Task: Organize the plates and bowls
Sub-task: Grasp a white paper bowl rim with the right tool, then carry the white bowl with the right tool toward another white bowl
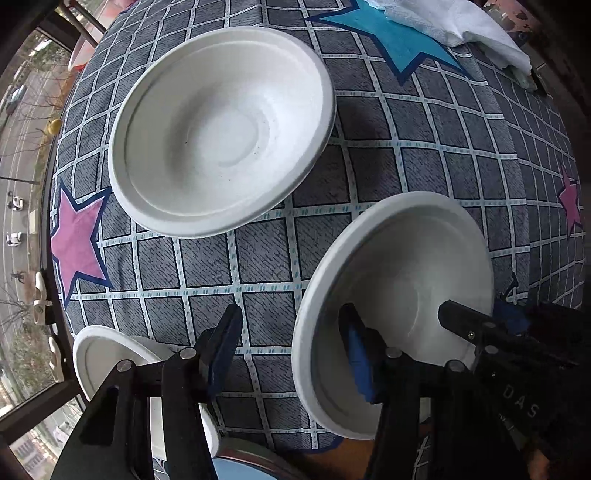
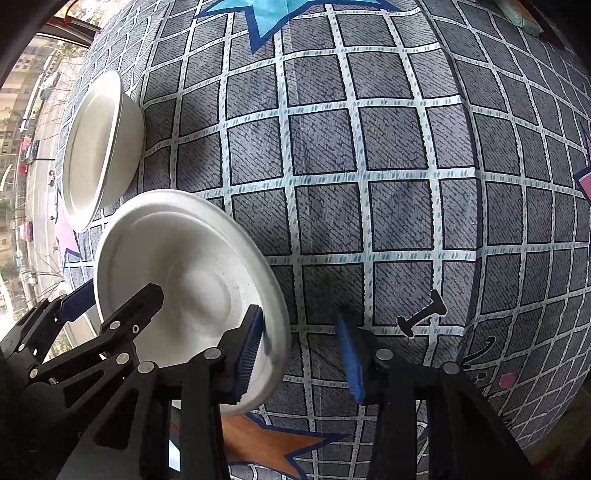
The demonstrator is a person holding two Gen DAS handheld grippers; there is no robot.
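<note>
Both grippers straddle the near bowl (image 1: 399, 295) beside the far bowl (image 1: 221, 129) — left gripper (image 1: 291, 354) and right gripper (image 2: 299, 354) each part open, pads not pressing — next, I'd say, pinch the rim and stack.

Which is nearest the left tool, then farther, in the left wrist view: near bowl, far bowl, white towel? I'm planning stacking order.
From the left tool:
1. Near bowl, at its right finger.
2. Far bowl, upper left.
3. White towel, top right edge.
</note>
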